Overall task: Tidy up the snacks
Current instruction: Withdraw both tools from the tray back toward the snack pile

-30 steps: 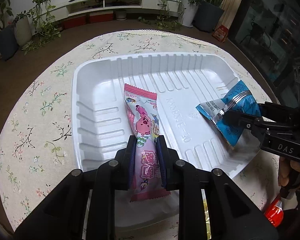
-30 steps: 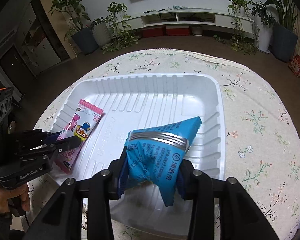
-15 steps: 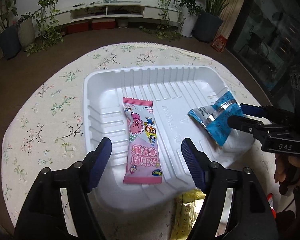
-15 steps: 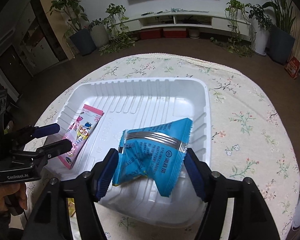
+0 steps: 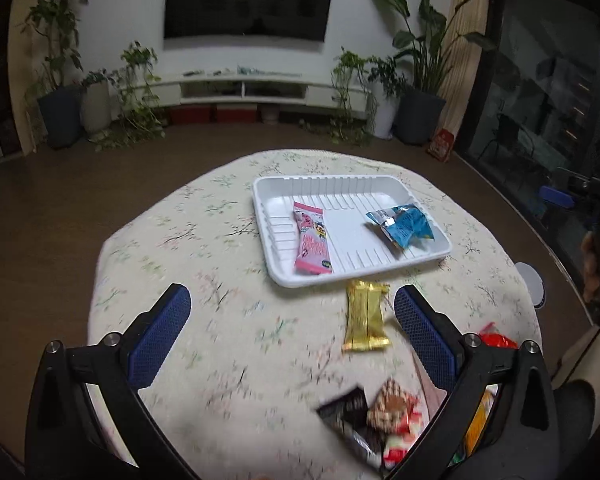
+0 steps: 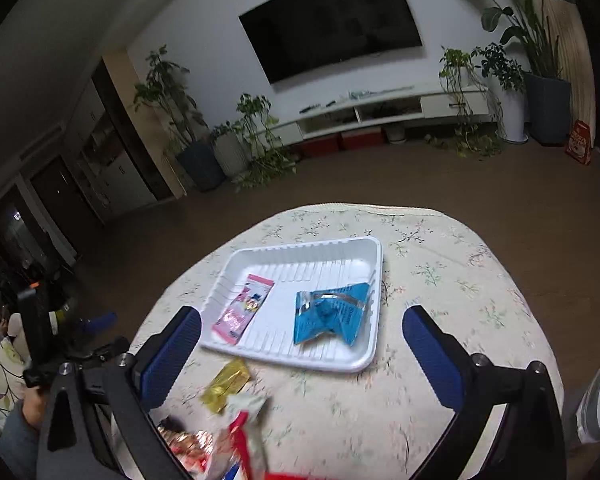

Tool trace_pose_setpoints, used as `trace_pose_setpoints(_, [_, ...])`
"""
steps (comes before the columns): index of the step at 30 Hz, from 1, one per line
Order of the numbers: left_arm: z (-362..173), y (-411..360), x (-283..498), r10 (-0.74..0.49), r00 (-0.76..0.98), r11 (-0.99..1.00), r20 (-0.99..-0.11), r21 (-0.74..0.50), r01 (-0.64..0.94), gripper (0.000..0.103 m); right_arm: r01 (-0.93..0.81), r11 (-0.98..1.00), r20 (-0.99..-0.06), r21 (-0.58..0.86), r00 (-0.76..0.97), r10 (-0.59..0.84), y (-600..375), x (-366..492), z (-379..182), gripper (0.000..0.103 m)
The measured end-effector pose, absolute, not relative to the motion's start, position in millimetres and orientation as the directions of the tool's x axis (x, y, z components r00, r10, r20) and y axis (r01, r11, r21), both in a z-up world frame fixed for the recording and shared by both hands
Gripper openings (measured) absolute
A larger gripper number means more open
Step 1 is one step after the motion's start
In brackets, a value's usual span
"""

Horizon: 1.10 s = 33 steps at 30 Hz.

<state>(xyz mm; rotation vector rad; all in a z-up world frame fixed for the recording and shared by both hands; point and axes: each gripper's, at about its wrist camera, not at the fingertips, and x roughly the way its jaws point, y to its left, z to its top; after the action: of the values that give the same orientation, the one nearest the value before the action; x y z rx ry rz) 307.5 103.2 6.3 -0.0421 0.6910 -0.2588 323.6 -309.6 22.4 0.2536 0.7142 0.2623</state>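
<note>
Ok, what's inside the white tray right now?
The white tray holds two snacks: a pink packet on its left side and a crumpled blue packet on its right. Whatever lies beneath either packet is covered.

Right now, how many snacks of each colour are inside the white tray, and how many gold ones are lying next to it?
Pink packet in the white tray: 1
Blue packet in the tray: 1
Gold packet on the tablecloth just outside the tray: 1
Total: 3
</note>
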Motion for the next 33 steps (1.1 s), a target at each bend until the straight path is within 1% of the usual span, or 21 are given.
trace_pose_setpoints(2, [3.9,109.6,270.5,-0.255,0.752,0.967,-0.608,-0.146,0.209,0.103,-0.154,0.929,-0.573,0.337,0.749,0.332,-311.8,286.7,33.6,0.103])
trace_pose_setpoints(3, [1.5,111.1,255.7,-0.248,0.748,0.969,-0.616,-0.151,0.197,0.103,-0.154,0.925,-0.559,0.348,0.757,0.337,-311.9,270.5,36.4,0.103])
trace_pose_setpoints(5, [-10.1,110.2,227.9,-0.251,0.702,0.968,-0.667,-0.176,0.179,0.103,-0.147,0.916,-0.543,0.373,0.766,0.344,-309.7,233.8,35.1,0.103])
trace_pose_setpoints(8, [-25.4,104.5,189.6,-0.302,0.67,0.953,-0.678,-0.238,0.189,0.103,-0.132,0.913,-0.547,0.386,0.764,0.342,-301.4,189.1,24.9,0.103])
trace_pose_setpoints(10, [-32.4,91.1,169.9,-0.349,0.647,0.937,-0.678,-0.239,0.255,0.103,-0.114,0.914,-0.56,0.388,0.759,0.332,-292.9,157.9,13.1,0.103])
trace_pose_setpoints(11, [-36.7,80.3,159.8,-0.381,0.627,0.922,-0.679,-0.224,0.317,0.103,-0.102,0.916,-0.575,0.388,0.75,0.327,-288.4,146.3,6.0,0.103])
trace_pose_setpoints(14, [-50.1,50.3,143.5,-0.414,0.549,0.878,-0.726,-0.159,0.451,0.103,-0.079,0.919,-0.611,0.387,0.724,0.32,-278.2,118.3,-14.3,0.103])
trace_pose_setpoints(15, [-52.4,43.6,141.2,-0.431,0.527,0.859,-0.733,-0.154,0.488,0.102,-0.061,0.916,-0.629,0.396,0.709,0.319,-275.4,110.0,-24.0,0.103])
trace_pose_setpoints(18, [-53.7,24.8,132.4,-0.465,0.492,0.808,-0.737,-0.125,0.576,0.102,-0.05,0.912,-0.658,0.406,0.677,0.33,-272.7,98.8,-40.8,0.1])
trace_pose_setpoints(20, [-53.9,16.7,130.8,-0.484,0.472,0.778,-0.737,-0.116,0.617,0.102,-0.026,0.923,-0.678,0.383,0.671,0.3,-273.4,97.7,-46.4,0.098])
trace_pose_setpoints(21, [-54.4,13.0,131.7,-0.493,0.455,0.761,-0.742,-0.115,0.639,0.102,-0.02,0.927,-0.689,0.374,0.663,0.292,-273.8,99.3,-49.0,0.096])
trace_pose_setpoints(23, [-57.8,5.1,135.6,-0.5,0.418,0.723,-0.758,-0.101,0.683,0.102,-0.016,0.934,-0.705,0.357,0.651,0.281,-274.6,102.3,-49.8,0.094])
trace_pose_setpoints(26, [-63.8,-8.5,136.8,-0.498,0.37,0.644,-0.784,-0.048,0.764,0.102,-0.039,0.956,-0.732,0.29,0.635,0.248,-268.6,110.6,-49.6,0.093])
trace_pose_setpoints(28, [-67.8,-14.6,140.4,-0.505,0.342,0.602,-0.792,-0.039,0.798,0.102,-0.054,0.964,-0.746,0.261,0.622,0.237,-264.9,115.6,-50.6,0.09])
trace_pose_setpoints(29, [-69.3,-16.9,142.6,-0.519,0.315,0.576,-0.795,-0.053,0.816,0.101,-0.059,0.967,-0.756,0.249,0.612,0.232,-262.6,119.4,-52.6,0.089])
trace_pose_setpoints(30, [-70.1,-17.9,145.1,-0.532,0.295,0.555,-0.793,-0.064,0.829,0.096,-0.061,0.967,-0.759,0.248,0.608,0.233,-261.6,122.2,-52.9,0.088])
trace_pose_setpoints(31, [-70.9,-17.6,149.0,-0.536,0.282,0.544,-0.796,-0.07,0.836,0.093,-0.064,0.966,-0.759,0.251,0.606,0.238,-260.4,124.6,-54.2,0.089])
trace_pose_setpoints(33, [-74.1,-18.0,155.4,-0.527,0.253,0.521,-0.811,-0.073,0.85,0.093,-0.066,0.962,-0.755,0.265,0.606,0.25,-259.0,126.8,-56.3,0.089])
